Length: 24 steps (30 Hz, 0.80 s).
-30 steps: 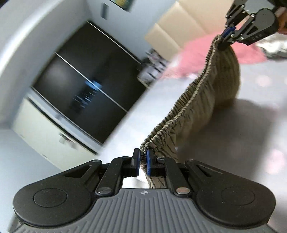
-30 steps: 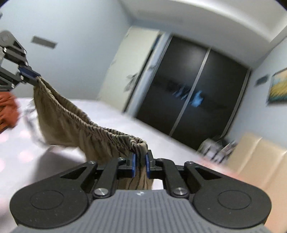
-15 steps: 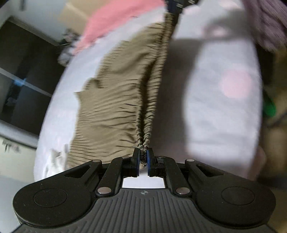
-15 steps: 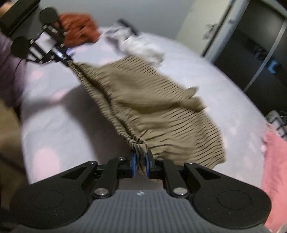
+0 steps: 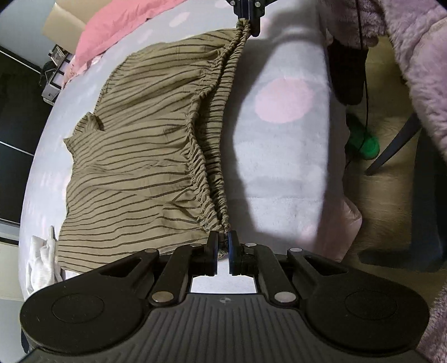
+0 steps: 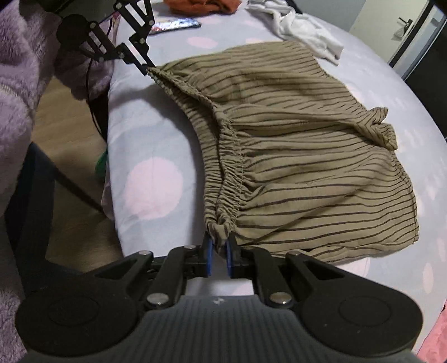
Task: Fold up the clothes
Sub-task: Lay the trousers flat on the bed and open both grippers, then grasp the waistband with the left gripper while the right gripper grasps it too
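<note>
Olive striped shorts (image 5: 139,145) lie spread on the pale bed (image 5: 282,156) with pink dots, also in the right wrist view (image 6: 307,156). My left gripper (image 5: 222,245) is shut on one end of the elastic waistband (image 5: 206,156). My right gripper (image 6: 218,251) is shut on the other end and also shows at the top of the left wrist view (image 5: 247,21). The left gripper shows far off in the right wrist view (image 6: 144,68). The waistband runs along the bed's near edge between them.
A pink cloth (image 5: 117,25) and a white garment (image 5: 42,259) lie on the bed. In the right wrist view a white garment (image 6: 304,28) and an orange-red one (image 6: 204,5) lie beyond the shorts. A dark chair leg (image 5: 391,148) and wooden floor (image 5: 391,212) are beside the bed.
Both grippers have come down from holding the shorts hanging in the air. The shorts now lie flat on the bed, waistband still held at both ends.
</note>
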Each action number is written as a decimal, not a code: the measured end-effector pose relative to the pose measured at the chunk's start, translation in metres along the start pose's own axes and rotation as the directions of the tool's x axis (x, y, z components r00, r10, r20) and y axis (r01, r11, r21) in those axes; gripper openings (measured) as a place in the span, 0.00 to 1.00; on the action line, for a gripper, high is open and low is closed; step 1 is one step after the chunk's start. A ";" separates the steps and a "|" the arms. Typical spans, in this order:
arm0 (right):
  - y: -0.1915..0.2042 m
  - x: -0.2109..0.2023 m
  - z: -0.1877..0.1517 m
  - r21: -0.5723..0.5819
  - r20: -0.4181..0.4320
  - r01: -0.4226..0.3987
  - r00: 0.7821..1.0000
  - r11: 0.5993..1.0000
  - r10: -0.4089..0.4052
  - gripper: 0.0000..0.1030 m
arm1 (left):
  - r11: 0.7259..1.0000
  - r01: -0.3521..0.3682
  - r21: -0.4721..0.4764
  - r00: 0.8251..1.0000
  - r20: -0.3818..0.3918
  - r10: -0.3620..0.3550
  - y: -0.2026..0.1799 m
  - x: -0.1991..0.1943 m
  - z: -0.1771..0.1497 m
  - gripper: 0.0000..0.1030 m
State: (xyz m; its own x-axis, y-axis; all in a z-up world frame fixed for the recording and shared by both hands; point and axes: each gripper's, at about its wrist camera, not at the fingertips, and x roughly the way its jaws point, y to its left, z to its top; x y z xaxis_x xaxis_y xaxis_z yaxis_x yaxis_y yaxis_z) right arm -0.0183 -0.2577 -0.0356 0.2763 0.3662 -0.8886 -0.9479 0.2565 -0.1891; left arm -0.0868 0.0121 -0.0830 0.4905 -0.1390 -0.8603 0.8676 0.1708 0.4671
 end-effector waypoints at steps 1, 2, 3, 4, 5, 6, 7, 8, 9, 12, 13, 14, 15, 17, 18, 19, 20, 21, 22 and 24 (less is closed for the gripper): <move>-0.001 0.004 0.000 0.001 -0.016 0.000 1.000 1.000 0.000 0.10 | 1.000 0.006 -0.006 1.000 -0.007 -0.006 0.003 0.007 0.001 0.04; -0.002 0.010 0.002 -0.001 -0.032 -0.001 0.999 1.000 0.001 0.10 | 1.000 0.013 -0.013 1.000 -0.015 -0.013 0.005 0.013 0.003 0.04; -0.001 0.015 0.002 -0.010 -0.046 0.000 0.999 1.000 -0.001 0.10 | 1.000 0.017 -0.018 1.000 -0.021 -0.017 0.006 0.019 0.004 0.04; 0.002 0.019 0.000 -0.020 -0.059 0.004 0.998 1.000 -0.005 0.11 | 1.000 0.018 -0.023 0.999 -0.028 -0.019 0.007 0.023 0.004 0.05; 0.004 0.023 -0.001 -0.031 -0.073 0.007 0.997 1.000 -0.009 0.11 | 0.999 0.018 -0.031 0.999 -0.031 -0.019 0.006 0.023 0.003 0.05; 0.007 0.027 -0.002 -0.041 -0.086 0.010 0.996 0.999 -0.013 0.11 | 0.999 0.018 -0.043 0.999 -0.034 -0.019 0.005 0.021 0.002 0.06; 0.008 0.030 -0.002 -0.046 -0.090 0.012 0.996 0.999 -0.016 0.12 | 0.998 0.015 -0.059 0.999 -0.035 -0.017 0.004 0.019 0.002 0.06; 0.008 0.033 -0.002 -0.048 -0.091 0.015 0.996 0.999 -0.019 0.15 | 0.997 0.014 -0.078 0.999 -0.035 -0.017 0.005 0.017 0.001 0.10; 0.007 0.032 -0.001 -0.045 -0.090 0.017 0.996 0.999 -0.021 0.16 | 0.995 0.018 -0.097 0.999 -0.034 -0.021 0.007 0.015 0.001 0.12; 0.004 0.025 0.003 -0.036 -0.084 0.019 0.996 0.999 -0.022 0.30 | 0.988 0.032 -0.152 0.999 -0.030 -0.037 0.009 0.004 0.001 0.28; 0.003 0.022 0.004 -0.032 -0.080 0.017 0.997 0.999 -0.019 0.36 | 0.986 0.035 -0.161 0.999 -0.019 -0.038 0.011 0.001 0.001 0.33; 0.003 0.017 0.006 -0.031 -0.075 0.015 0.997 0.999 -0.017 0.36 | 0.985 0.033 -0.169 0.999 -0.004 -0.034 0.013 -0.003 0.002 0.39; 0.004 0.012 0.007 -0.029 -0.068 0.021 0.997 0.999 -0.023 0.36 | 0.983 0.028 -0.180 1.000 0.012 -0.026 0.014 -0.009 0.002 0.40; 0.005 0.001 0.010 -0.019 -0.047 0.038 0.998 0.999 -0.039 0.36 | 0.977 0.016 -0.212 0.999 0.046 -0.007 0.019 -0.022 0.003 0.40; 0.005 -0.003 0.012 -0.008 -0.033 0.042 0.999 0.999 -0.043 0.36 | 0.972 0.008 -0.235 0.998 0.067 0.008 0.023 -0.028 0.004 0.40; 0.006 -0.008 0.014 0.001 -0.014 0.055 0.998 0.998 -0.055 0.36 | 0.966 0.001 -0.259 0.996 0.089 0.023 0.027 -0.033 0.005 0.40; 0.007 -0.014 0.015 0.012 0.006 0.072 0.997 0.997 -0.072 0.36 | 0.959 0.000 -0.285 0.993 0.111 0.032 0.031 -0.037 0.006 0.40; 0.007 -0.017 0.018 0.026 0.023 0.092 0.995 0.995 -0.093 0.35 | 0.951 0.005 -0.310 0.991 0.131 0.038 0.036 -0.040 0.007 0.40; 0.008 -0.019 0.021 0.040 0.036 0.112 0.993 0.993 -0.114 0.34 | 0.944 0.010 -0.329 0.988 0.148 0.041 0.040 -0.040 0.009 0.40; 0.011 -0.020 0.027 0.064 0.060 0.148 0.987 0.987 -0.152 0.33 | 0.938 0.021 -0.345 0.986 0.163 0.038 0.045 -0.036 0.016 0.40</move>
State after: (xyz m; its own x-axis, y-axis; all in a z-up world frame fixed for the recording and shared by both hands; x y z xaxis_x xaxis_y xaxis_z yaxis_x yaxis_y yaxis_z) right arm -0.0295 -0.2377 -0.0087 0.4259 0.3756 -0.8231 -0.8844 0.3647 -0.2912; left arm -0.0640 0.0091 -0.0280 0.5295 -0.2900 -0.7972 0.7963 0.4938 0.3493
